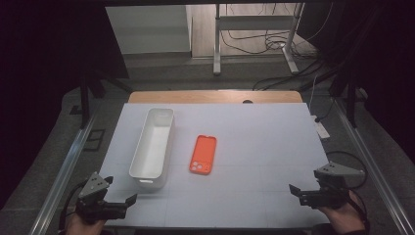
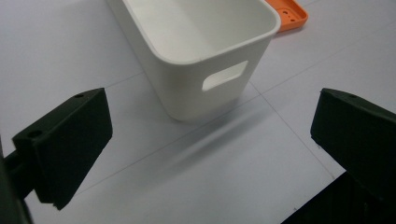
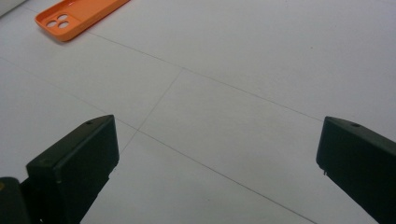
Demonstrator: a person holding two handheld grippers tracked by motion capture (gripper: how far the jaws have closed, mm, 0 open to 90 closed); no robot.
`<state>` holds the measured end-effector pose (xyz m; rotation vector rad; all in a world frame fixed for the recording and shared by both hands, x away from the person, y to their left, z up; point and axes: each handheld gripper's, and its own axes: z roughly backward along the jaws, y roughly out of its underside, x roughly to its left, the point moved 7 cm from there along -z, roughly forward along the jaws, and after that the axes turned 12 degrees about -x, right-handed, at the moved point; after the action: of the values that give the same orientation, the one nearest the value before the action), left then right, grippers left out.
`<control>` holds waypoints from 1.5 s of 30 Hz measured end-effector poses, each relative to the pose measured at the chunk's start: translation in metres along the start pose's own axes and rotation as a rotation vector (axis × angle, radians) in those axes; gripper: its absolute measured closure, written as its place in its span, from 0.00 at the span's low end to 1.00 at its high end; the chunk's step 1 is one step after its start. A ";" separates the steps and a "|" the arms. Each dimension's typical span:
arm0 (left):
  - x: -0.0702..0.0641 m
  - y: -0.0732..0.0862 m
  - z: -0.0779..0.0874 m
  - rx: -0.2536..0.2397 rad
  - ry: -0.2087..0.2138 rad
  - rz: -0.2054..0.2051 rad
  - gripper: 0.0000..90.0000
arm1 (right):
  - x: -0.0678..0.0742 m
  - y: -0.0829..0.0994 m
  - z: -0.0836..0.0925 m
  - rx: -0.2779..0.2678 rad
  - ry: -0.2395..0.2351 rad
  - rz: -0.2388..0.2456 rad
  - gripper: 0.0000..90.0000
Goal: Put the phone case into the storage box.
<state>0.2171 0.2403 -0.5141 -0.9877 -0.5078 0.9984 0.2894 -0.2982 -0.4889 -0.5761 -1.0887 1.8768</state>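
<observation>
An orange phone case (image 1: 203, 154) lies flat near the middle of the white table top (image 1: 254, 137), camera holes toward me. Left of it stands a long white bin (image 1: 152, 147), empty, with a handle slot in its near end (image 2: 225, 74). My left gripper (image 1: 120, 188) rests at the table's near left corner, open, jaws wide apart and empty, pointing at the bin's near end. My right gripper (image 1: 293, 193) sits at the near right corner, open and empty, jaws toward the middle. The orange case (image 3: 77, 16) lies far off at the upper left in the right gripper view, and its corner (image 2: 290, 14) peeks out behind the bin.
A wooden table edge (image 1: 215, 96) runs along the far side of the white top. Metal rails (image 1: 66, 166) flank the table left and right. Beyond stand a metal frame (image 1: 254, 34) and floor cables (image 1: 274, 46). Dark curtains close both sides.
</observation>
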 end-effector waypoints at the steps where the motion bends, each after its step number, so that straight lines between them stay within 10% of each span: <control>1: -0.001 0.000 0.000 0.000 -0.001 -0.007 0.00 | 0.000 0.000 0.000 0.000 0.000 0.000 0.00; 45: -0.001 0.002 0.000 0.011 0.016 -0.007 0.00 | 0.004 -0.008 -0.015 0.022 -0.059 0.043 0.00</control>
<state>0.2159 0.2393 -0.5159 -0.9827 -0.4922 0.9852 0.3015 -0.2857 -0.4896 -0.5383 -1.0999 1.9514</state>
